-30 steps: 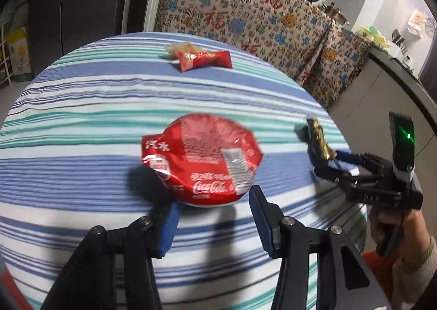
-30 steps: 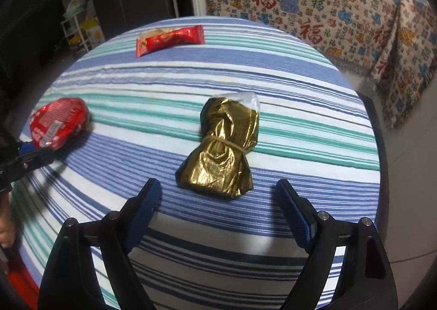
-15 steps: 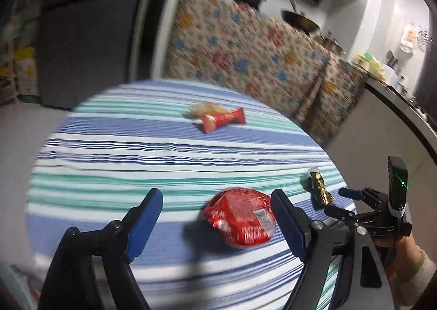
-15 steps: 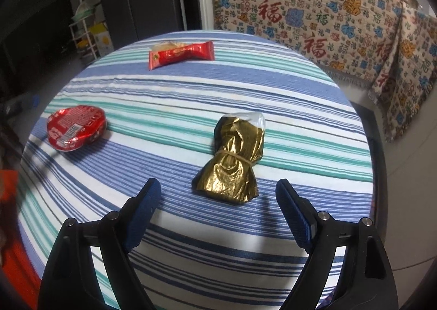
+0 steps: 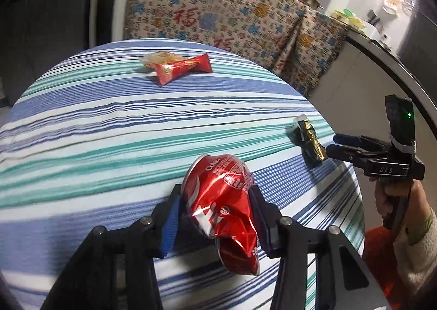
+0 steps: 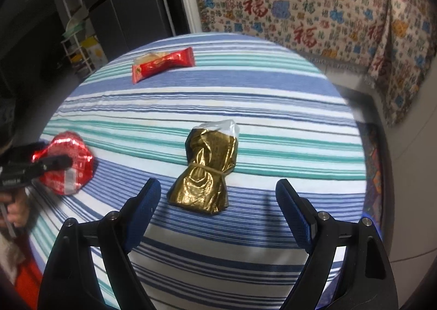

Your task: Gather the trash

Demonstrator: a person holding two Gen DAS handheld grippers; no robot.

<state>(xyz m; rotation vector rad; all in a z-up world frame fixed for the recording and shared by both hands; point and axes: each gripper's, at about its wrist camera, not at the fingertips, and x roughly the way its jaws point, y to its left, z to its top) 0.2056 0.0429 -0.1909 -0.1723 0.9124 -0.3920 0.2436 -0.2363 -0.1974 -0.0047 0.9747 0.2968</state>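
My left gripper (image 5: 215,211) is shut on a crushed red Coca-Cola can (image 5: 221,208), held on edge just above the striped table; the can also shows in the right wrist view (image 6: 65,162). My right gripper (image 6: 215,200) is open, its fingers on either side of the near end of a gold foil wrapper (image 6: 210,170) tied with a rubber band, lying flat. The gold wrapper also shows in the left wrist view (image 5: 308,140), with the right gripper (image 5: 341,146) beside it. A red snack wrapper (image 5: 183,68) lies at the table's far side on a pale wrapper (image 5: 161,58).
The round table (image 6: 245,91) has a blue, teal and white striped cloth. A patterned cloth (image 6: 314,3) hangs over furniture behind it. A counter (image 5: 382,44) with pots stands at the right, dark cabinets (image 5: 49,9) at the left.
My left gripper went from open around the red can to shut on it, and the can is tipped up on edge off the table. My right gripper stayed open by the gold wrapper.
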